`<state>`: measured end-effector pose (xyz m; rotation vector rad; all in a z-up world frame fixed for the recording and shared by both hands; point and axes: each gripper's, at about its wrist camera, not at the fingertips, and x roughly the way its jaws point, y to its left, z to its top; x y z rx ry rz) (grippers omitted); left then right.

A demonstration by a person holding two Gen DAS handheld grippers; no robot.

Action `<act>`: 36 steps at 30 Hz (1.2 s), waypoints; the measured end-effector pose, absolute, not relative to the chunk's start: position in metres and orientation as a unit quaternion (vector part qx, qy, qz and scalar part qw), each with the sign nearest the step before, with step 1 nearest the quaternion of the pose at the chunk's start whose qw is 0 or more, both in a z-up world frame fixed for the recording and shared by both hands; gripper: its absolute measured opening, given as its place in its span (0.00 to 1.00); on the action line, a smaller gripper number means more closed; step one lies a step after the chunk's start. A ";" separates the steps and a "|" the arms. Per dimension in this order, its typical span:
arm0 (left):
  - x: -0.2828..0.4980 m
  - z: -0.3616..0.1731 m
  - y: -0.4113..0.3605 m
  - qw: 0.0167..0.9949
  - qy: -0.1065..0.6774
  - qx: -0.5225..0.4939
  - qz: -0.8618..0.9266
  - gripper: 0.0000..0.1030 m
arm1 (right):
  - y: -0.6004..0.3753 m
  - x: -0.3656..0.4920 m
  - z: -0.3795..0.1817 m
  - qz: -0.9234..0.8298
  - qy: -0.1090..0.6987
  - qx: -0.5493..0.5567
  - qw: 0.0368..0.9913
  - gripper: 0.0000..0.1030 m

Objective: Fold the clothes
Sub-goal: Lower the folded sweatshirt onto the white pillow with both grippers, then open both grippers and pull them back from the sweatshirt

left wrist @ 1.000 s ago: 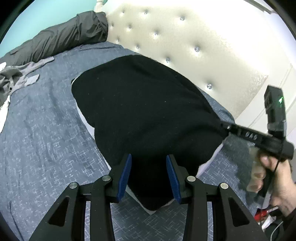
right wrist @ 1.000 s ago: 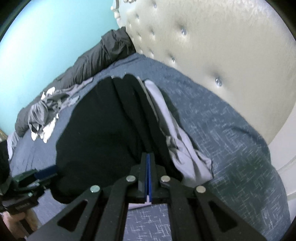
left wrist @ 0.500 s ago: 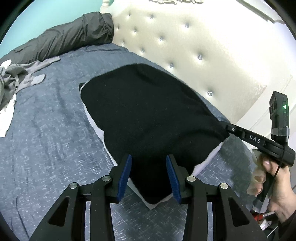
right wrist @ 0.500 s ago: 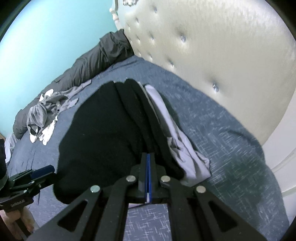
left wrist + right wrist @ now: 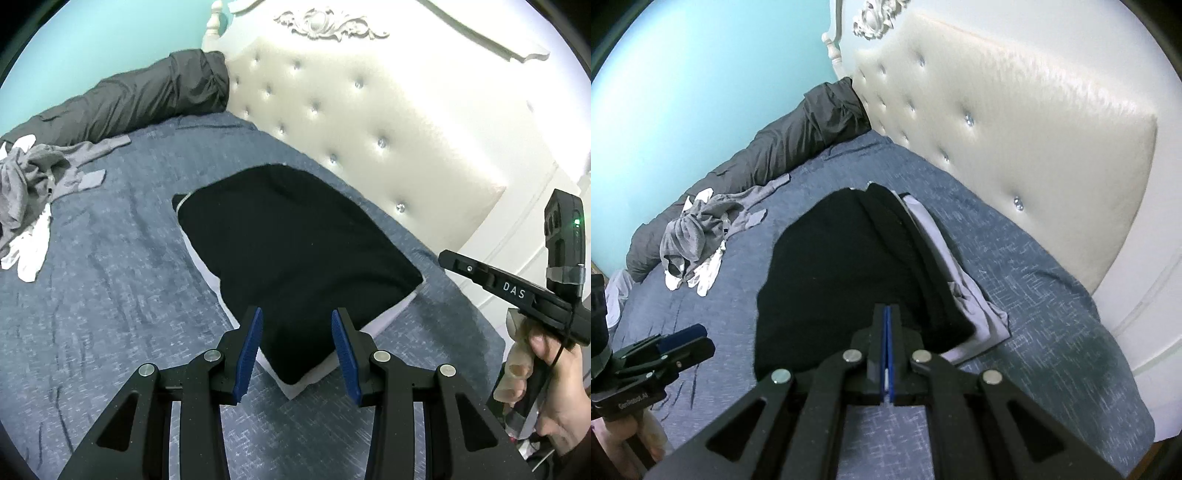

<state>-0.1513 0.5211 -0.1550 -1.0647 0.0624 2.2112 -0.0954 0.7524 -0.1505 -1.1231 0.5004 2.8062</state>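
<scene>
- Both tools have pulled up and back from the folded black knit garment; it fills less of each view than a second ago, and more headboard shows.
- Left gripper: blue pads part-way open, nothing between them; the garment's near corner only shows through the gap, lying on the bed.
- Right gripper: pads pressed together; a thin white sliver sits at their base, can't tell what it is. No cloth visibly held.
- Garment lies flat as a rough rectangle on the blue-grey textured bedspread, near the headboard, on top of a pale grey-white garment whose edges poke out around it.
- My read: this fold is done and released; next piece probably comes from the heap.
- Room: crumpled grey and white clothes heap well apart on the far side, dark grey rolled duvet along the turquoise wall, cream tufted headboard with stud buttons.
</scene>
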 end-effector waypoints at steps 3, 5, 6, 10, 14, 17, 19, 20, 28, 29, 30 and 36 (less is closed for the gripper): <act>-0.146 -0.143 0.514 0.334 0.022 -0.403 0.852 0.41 | 0.746 -0.087 -0.140 0.916 0.167 -0.362 0.044 0.00; -0.143 -0.136 0.509 0.333 0.020 -0.399 0.854 0.41 | 0.741 -0.082 -0.133 0.916 0.171 -0.360 0.048 0.01; -0.141 -0.131 0.506 0.331 0.019 -0.396 0.856 0.41 | 0.739 -0.079 -0.130 0.916 0.173 -0.360 0.048 0.01; -0.133 -0.112 0.496 0.330 0.020 -0.384 0.862 0.42 | 0.727 -0.068 -0.116 0.915 0.173 -0.360 0.052 0.01; -0.123 -0.095 0.485 0.327 0.017 -0.375 0.867 0.48 | 0.716 -0.055 -0.103 0.916 0.173 -0.358 0.058 0.08; -0.114 -0.084 0.479 0.328 0.020 -0.366 0.871 0.49 | 0.705 -0.044 -0.090 0.920 0.156 -0.352 0.071 0.19; -0.108 -0.076 0.474 0.329 0.022 -0.360 0.873 0.50 | 0.698 -0.037 -0.081 0.924 0.149 -0.346 0.072 0.22; -0.104 -0.073 0.472 0.329 0.022 -0.357 0.874 0.51 | 0.695 -0.033 -0.077 0.925 0.149 -0.343 0.072 0.26; -0.078 -0.045 0.451 0.328 0.026 -0.337 0.882 0.60 | 0.679 -0.005 -0.053 0.928 0.152 -0.332 0.080 0.50; -0.075 -0.042 0.449 0.328 0.026 -0.336 0.883 0.61 | 0.677 -0.002 -0.050 0.928 0.151 -0.331 0.082 0.52; -0.073 -0.039 0.446 0.328 0.025 -0.334 0.883 0.64 | 0.675 0.002 -0.047 0.928 0.150 -0.330 0.085 0.53; -0.053 -0.021 0.432 0.326 0.025 -0.321 0.889 0.71 | 0.662 0.030 -0.029 0.930 0.153 -0.317 0.105 0.69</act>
